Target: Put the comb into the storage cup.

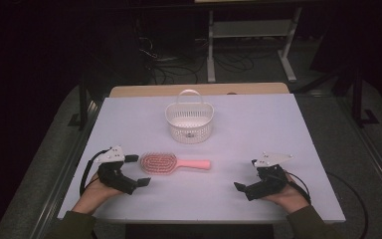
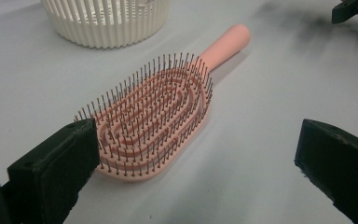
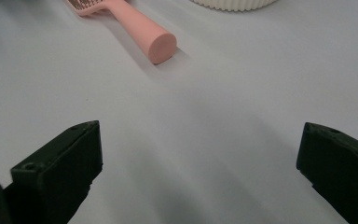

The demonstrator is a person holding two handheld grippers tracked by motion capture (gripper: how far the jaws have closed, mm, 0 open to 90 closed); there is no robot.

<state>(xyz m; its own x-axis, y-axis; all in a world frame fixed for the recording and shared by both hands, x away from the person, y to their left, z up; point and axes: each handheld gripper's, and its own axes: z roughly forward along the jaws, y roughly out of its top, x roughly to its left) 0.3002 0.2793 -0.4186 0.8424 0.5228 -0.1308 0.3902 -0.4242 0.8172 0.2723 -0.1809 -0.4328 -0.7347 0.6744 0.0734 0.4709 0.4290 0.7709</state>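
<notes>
pink hairbrush [image 1: 171,164] lies flat, bristles up, near white basket [image 1: 189,121]. left gripper [image 1: 138,170] jaws wide apart beside brush head, holding nothing. right gripper [image 1: 247,174] likewise spread, empty.

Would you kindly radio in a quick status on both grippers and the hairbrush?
Left gripper open, beside hairbrush head. Right gripper open, empty. Hairbrush flat, bristles up, untouched. Basket behind, nothing in the way.

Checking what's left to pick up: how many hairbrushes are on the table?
1. The pink hairbrush lies bristles up on the table, in front of the white basket, its head beside the left tongs. The basket's inside isn't fully visible.
</notes>
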